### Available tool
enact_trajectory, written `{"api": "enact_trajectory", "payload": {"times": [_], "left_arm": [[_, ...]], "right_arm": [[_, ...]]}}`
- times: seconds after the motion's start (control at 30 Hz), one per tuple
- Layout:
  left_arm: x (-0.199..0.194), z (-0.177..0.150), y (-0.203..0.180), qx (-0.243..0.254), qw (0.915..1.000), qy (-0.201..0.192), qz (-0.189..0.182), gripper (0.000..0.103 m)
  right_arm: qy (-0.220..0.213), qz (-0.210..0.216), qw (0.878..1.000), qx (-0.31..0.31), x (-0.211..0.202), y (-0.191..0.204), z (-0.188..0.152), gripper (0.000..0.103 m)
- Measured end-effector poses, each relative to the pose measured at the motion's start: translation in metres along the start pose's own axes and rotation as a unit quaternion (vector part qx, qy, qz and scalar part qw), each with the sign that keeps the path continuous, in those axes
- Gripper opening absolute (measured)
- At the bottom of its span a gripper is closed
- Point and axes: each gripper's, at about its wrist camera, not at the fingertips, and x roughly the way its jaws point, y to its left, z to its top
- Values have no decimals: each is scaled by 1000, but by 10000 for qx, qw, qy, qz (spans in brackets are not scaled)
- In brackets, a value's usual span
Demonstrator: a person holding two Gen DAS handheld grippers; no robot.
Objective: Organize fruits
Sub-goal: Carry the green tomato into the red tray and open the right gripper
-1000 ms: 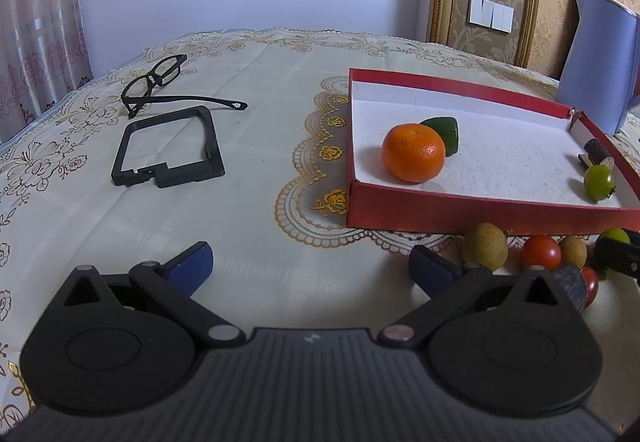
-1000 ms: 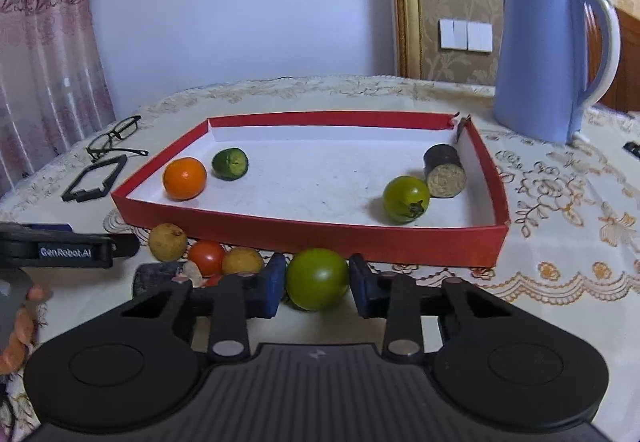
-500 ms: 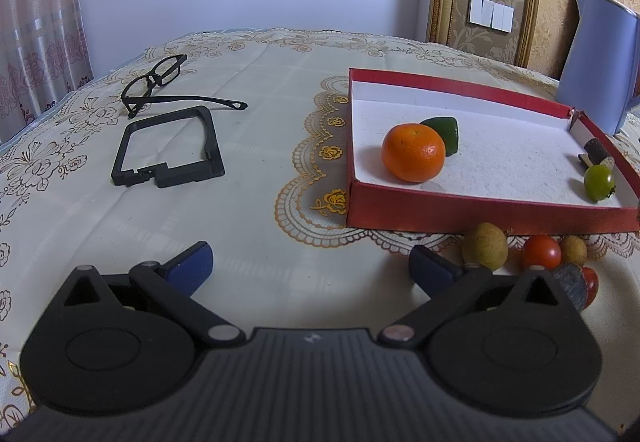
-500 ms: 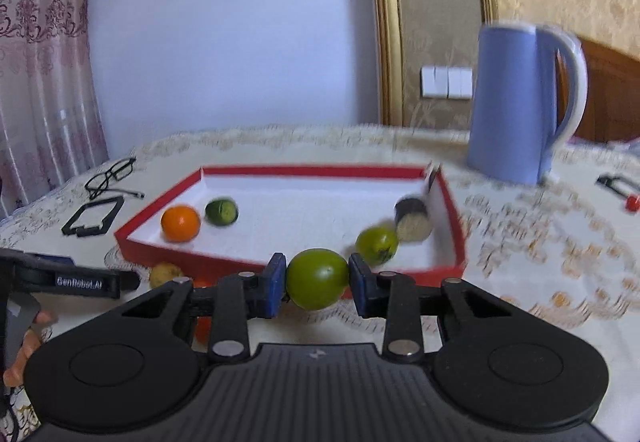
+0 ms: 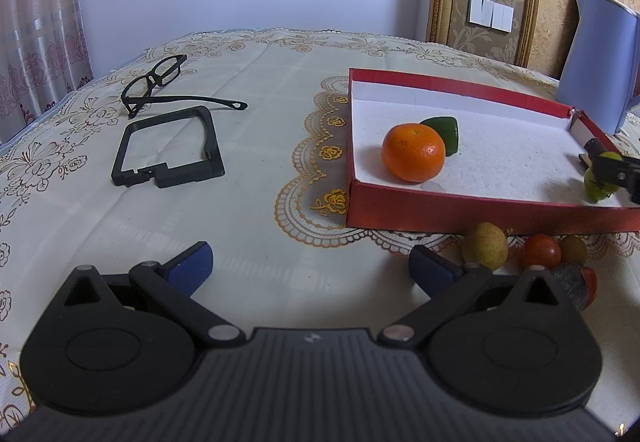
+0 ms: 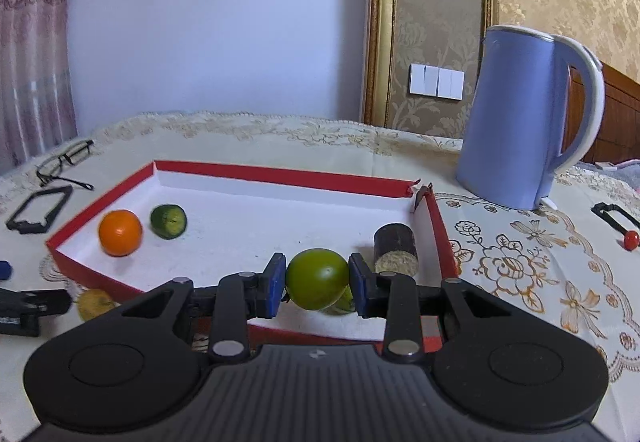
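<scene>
Tongs on the right hand (image 6: 317,284) pinch a green tomato (image 6: 316,283) between their blue pads, holding it over the near right part of the red tray (image 6: 276,175), just above a second green fruit (image 6: 345,304) that peeks out beneath it. Left tongs (image 5: 310,262) stand spread wide over bare cloth on the tabletop (image 5: 256,226), holding nothing. Just outside the tray's near wall lies a cluster of small fruits: a yellowish one (image 5: 485,245), a red tomato (image 5: 540,251) and a brownish one (image 5: 573,249). Inside the tray, an orange (image 6: 120,232) and a cut cucumber piece (image 6: 168,221) sit near the left wall, and a dark stub of cane (image 6: 395,248) near the right wall. Farther left lie a black frame (image 5: 168,152) and glasses (image 5: 160,80); a blue kettle (image 6: 520,118) stands beyond the tray's far right corner.
</scene>
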Motion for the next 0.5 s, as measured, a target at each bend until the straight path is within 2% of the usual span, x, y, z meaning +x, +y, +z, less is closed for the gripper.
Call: {"api": "enact_trajectory", "payload": {"times": [0.33, 0.5], "left_arm": [[0, 0, 0, 3, 10000, 0, 1, 103], [0, 0, 0, 3, 10000, 0, 1, 103]], "right_arm": [[17, 8, 9999, -154, 19, 15, 13, 33], [173, -30, 9996, -230, 34, 19, 13, 33]]}}
